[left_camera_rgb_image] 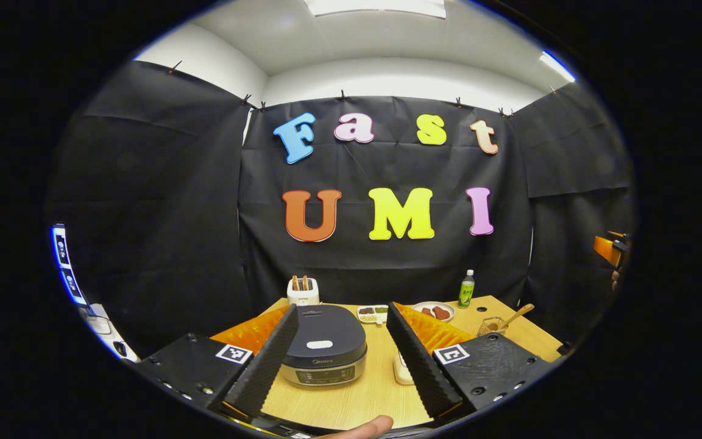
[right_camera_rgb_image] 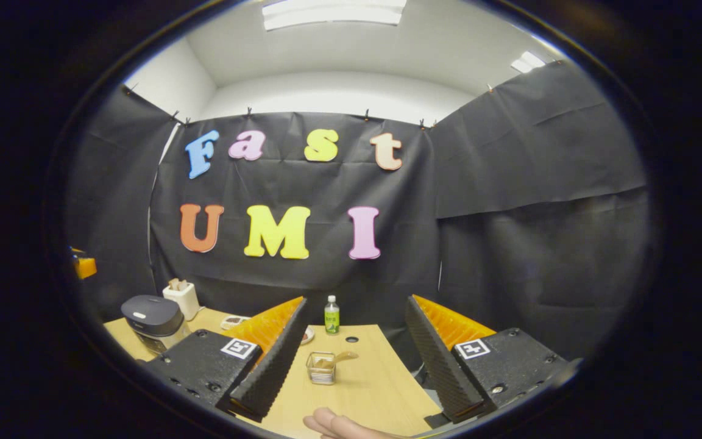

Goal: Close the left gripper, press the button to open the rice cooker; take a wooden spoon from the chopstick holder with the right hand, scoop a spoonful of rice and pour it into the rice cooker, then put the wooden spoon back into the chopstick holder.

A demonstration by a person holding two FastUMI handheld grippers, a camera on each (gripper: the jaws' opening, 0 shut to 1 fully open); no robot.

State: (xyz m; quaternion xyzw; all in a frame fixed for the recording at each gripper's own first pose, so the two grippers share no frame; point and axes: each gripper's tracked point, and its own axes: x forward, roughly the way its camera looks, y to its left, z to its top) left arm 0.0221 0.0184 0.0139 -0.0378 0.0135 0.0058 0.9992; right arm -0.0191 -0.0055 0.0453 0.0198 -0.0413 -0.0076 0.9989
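The dark rice cooker (left_camera_rgb_image: 323, 350) stands on the wooden table (left_camera_rgb_image: 357, 396) with its lid down and a white button (left_camera_rgb_image: 319, 344) on top. My left gripper (left_camera_rgb_image: 342, 312) is open, its fingers on either side of the cooker and short of it. To the right, a wire chopstick holder (left_camera_rgb_image: 489, 327) holds the wooden spoon (left_camera_rgb_image: 518, 315). My right gripper (right_camera_rgb_image: 357, 305) is open above the table, and the chopstick holder (right_camera_rgb_image: 322, 367) with the spoon (right_camera_rgb_image: 343, 356) sits between its fingers, farther off. The rice cooker (right_camera_rgb_image: 153, 320) is at the left.
A white toaster (left_camera_rgb_image: 303, 291), a small tray of beans (left_camera_rgb_image: 373, 313), a plate with red pieces (left_camera_rgb_image: 433, 311) and a green bottle (left_camera_rgb_image: 466, 289) line the table's back. A white object (left_camera_rgb_image: 401, 369) sits beside the cooker. The bottle (right_camera_rgb_image: 331, 315) stands behind the holder.
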